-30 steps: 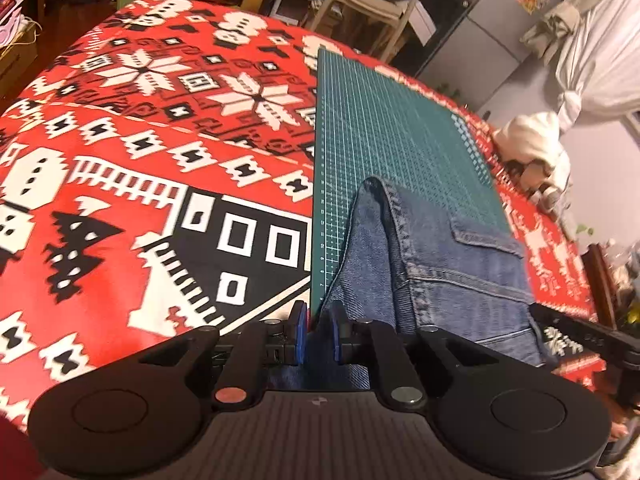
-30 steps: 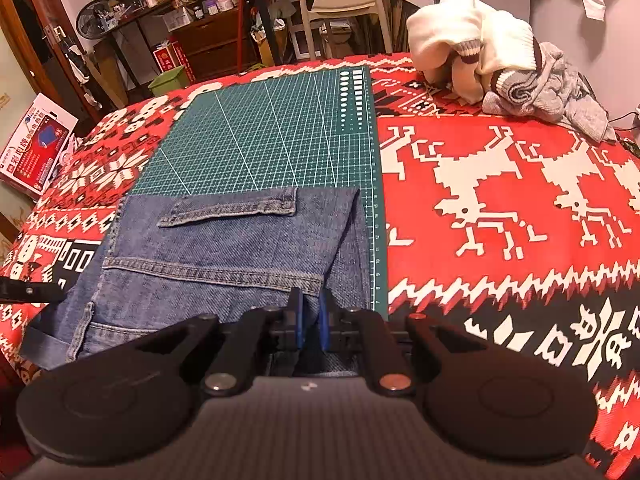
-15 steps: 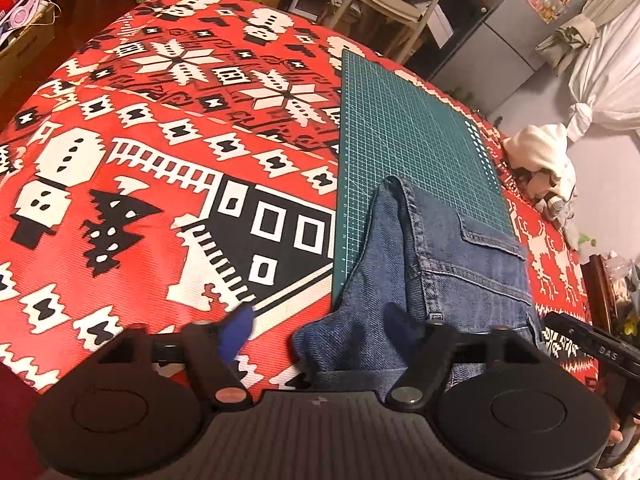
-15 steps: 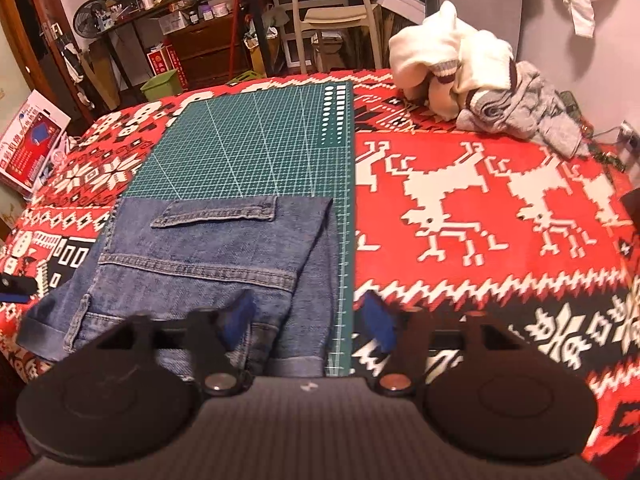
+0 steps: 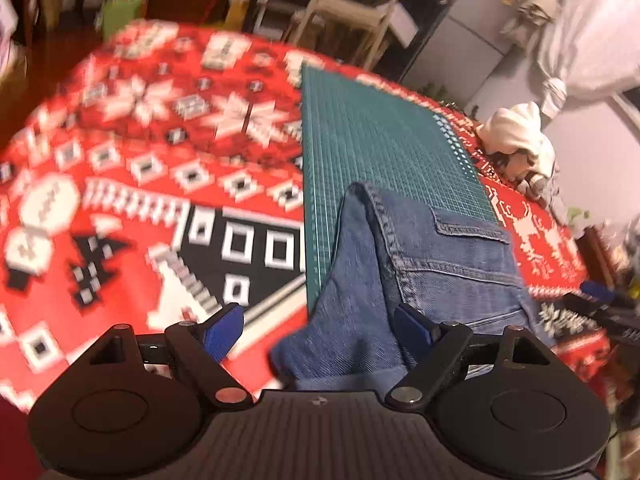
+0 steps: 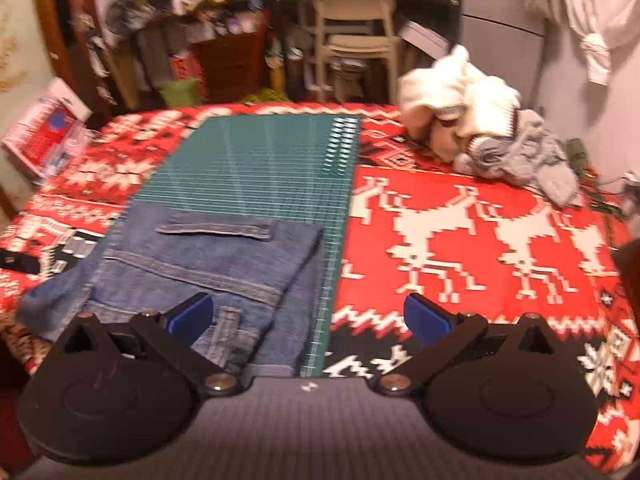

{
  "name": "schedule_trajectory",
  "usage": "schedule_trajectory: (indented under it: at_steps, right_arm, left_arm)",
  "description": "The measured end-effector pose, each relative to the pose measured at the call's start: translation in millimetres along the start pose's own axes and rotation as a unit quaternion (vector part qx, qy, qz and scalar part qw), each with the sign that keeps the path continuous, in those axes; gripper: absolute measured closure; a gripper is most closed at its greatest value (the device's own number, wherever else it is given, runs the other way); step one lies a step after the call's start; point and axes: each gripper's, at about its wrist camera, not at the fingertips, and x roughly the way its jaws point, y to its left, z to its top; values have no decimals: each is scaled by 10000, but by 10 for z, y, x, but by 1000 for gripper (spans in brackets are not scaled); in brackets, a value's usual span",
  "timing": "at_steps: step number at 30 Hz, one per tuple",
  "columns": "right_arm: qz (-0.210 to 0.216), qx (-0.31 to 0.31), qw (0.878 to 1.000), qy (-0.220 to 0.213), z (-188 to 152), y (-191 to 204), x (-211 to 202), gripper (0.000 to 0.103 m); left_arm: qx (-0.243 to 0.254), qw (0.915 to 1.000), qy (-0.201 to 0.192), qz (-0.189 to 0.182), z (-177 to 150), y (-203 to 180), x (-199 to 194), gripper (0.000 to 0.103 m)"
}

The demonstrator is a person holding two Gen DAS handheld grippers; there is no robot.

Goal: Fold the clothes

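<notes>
- Covering the surface is a red patterned cloth, with a green cutting mat on it.
- You have the folded jeans lying on the mat's near end, one edge spilling onto the cloth.
- You have the left gripper and right gripper fingers spread, holding nothing.
- Risk: dragging either gripper across the denim could undo the fold.

Blue jeans folded flat, pocket up, on mat.
</notes>
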Motion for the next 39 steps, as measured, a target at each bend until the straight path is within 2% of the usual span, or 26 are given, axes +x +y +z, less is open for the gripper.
schedule_trajectory:
  at_steps: [4, 6, 9, 12, 15, 19, 20, 24, 25, 28, 31, 34, 39]
  right_arm:
    - [467, 240, 9986, -94, -57, -72, -10, 0]
    - [312, 120, 9994, -30, -59, -47, 14, 0]
    - [289, -101, 9995, 98, -52, -19, 84, 0]
    - [376, 27, 9990, 232, -47, -22, 132, 0]
    - [351, 331, 9983, 336, -59, -22, 158, 2]
    - [444, 704, 9956, 437, -128, -63, 196, 24]
    - [496, 814, 9944, 466, -147, -84, 209, 28]
    - [568, 1238, 9885, 660, -196, -168, 315, 58]
    - [574, 1361, 9864, 725, -203, -196, 354, 63]
    - [581, 1630, 9814, 830, -208, -266, 462, 66]
    - [622, 1788, 9773, 951, -179, -314, 520, 66]
    - [871, 2114, 9659, 1219, -160, -390, 570, 71]
    - [1142, 2610, 9469, 1493, -250, -521, 569, 71]
  left_arm:
    - [215, 9991, -114, -355, -10, -23, -50, 20]
    - [135, 9989, -24, -448, 15, -16, -43, 20]
    - [-55, 9995, -70, -311, 30, -13, -44, 20]
    - [-291, 9993, 31, -235, 51, 2, -29, 20]
    - [-432, 9983, 250, -286, 38, 8, -1, 32]
    - [-275, 9986, 398, -210, -40, -24, 31, 46]
    - [-312, 9983, 425, -244, -56, -11, 37, 47]
    - [-493, 9970, 535, -278, -93, 51, 72, 48]
    - [-533, 9966, 563, -269, -96, 65, 81, 50]
    - [-568, 9961, 615, -265, -101, 80, 95, 55]
    - [-579, 9958, 649, -277, -107, 81, 105, 55]
    - [-621, 9953, 670, -311, -114, 93, 114, 55]
    - [-692, 9947, 670, -371, -129, 124, 103, 55]
